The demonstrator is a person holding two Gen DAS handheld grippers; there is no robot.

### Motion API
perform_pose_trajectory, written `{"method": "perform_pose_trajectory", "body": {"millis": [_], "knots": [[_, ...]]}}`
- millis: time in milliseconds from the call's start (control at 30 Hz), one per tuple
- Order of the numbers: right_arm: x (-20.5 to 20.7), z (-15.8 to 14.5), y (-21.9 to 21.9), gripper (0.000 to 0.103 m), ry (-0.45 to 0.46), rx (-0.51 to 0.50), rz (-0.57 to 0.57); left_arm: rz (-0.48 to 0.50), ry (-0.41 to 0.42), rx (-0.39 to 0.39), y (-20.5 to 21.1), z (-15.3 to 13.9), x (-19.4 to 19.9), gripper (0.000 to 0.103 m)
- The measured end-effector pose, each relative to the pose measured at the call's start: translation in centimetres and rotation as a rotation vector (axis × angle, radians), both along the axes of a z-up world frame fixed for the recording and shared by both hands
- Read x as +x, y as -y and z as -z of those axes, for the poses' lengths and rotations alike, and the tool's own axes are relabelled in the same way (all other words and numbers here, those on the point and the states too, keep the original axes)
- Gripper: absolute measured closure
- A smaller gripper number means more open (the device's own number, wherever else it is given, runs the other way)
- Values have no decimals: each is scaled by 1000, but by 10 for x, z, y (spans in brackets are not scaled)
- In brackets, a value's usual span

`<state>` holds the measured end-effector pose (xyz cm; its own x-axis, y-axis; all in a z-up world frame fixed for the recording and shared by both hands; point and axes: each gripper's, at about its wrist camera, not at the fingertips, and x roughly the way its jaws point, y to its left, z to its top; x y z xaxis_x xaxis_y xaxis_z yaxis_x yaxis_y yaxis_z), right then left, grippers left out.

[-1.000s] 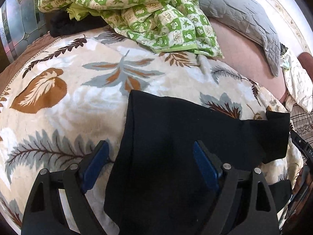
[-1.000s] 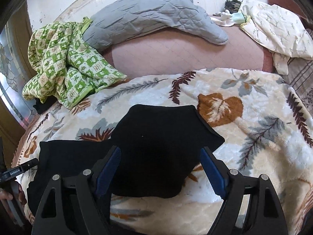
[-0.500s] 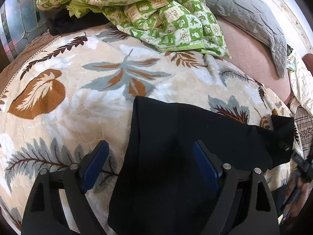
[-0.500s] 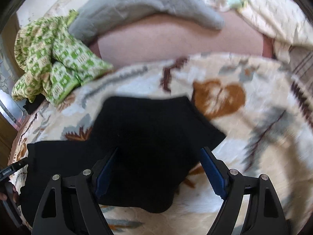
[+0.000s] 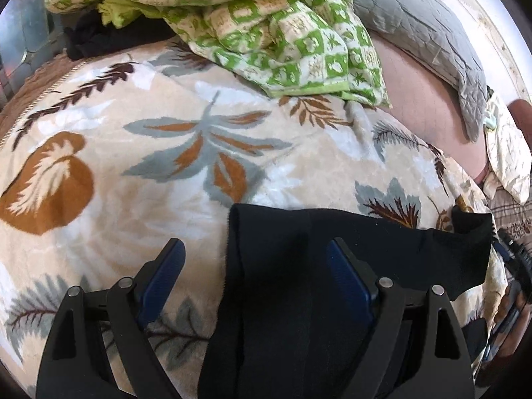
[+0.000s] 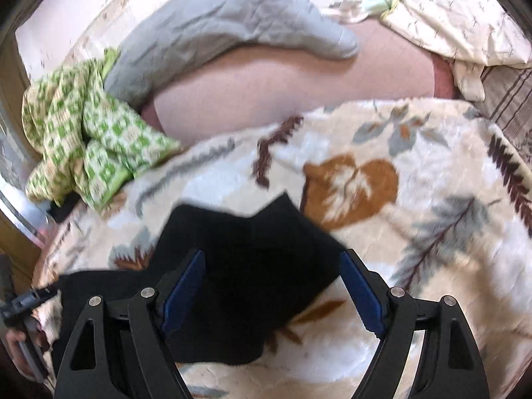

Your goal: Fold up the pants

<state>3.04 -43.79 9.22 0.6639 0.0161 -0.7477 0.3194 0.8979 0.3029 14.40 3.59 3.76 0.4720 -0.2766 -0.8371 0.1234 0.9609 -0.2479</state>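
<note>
Both claws (image 5: 255,259) (image 6: 272,271) gape empty over black pants (image 5: 299,299), blurred in the right view.

Both wrist cams look steeply down, close over the bed, and share the black pants (image 5: 299,266) and leaf blanket (image 6: 415,173).

A bed with a pink-brown sheet (image 6: 272,83) carries a cream plush blanket printed with brown and grey leaves (image 5: 133,179). On the blanket lie black pants (image 5: 299,299) and a crumpled green-and-cream checked cloth (image 5: 282,26); a grey quilted pillow (image 6: 226,20) and a cream patterned quilt (image 6: 459,23) rest on the sheet
</note>
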Motion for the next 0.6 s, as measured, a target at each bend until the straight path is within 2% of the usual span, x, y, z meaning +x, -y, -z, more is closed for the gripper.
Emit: {"method": "perform_pose_trajectory", "body": {"millis": [67, 133, 200, 267, 367, 567, 600], "knots": [[-6, -11, 11, 19, 61, 25, 19, 33, -10, -2, 6, 3, 2, 15], [-4, -14, 18, 16, 82, 3, 59, 61, -10, 25, 14, 6, 4, 15], [12, -3, 23, 16, 14, -50, 54, 75, -5, 53, 20, 8, 6, 15], [29, 13, 26, 16, -45, -59, 22, 79, -8, 58, 21, 10, 10, 15], [52, 39, 26, 16, -89, -94, -17, 90, -6, 61, 22, 10, 15, 15], [95, 79, 31, 14, -156, -1, -75, 125, -17, 121, 32, 21, 27, 15], [98, 82, 30, 18, -156, -10, -78, 136, -14, 125, 34, 24, 29, 15]]}}
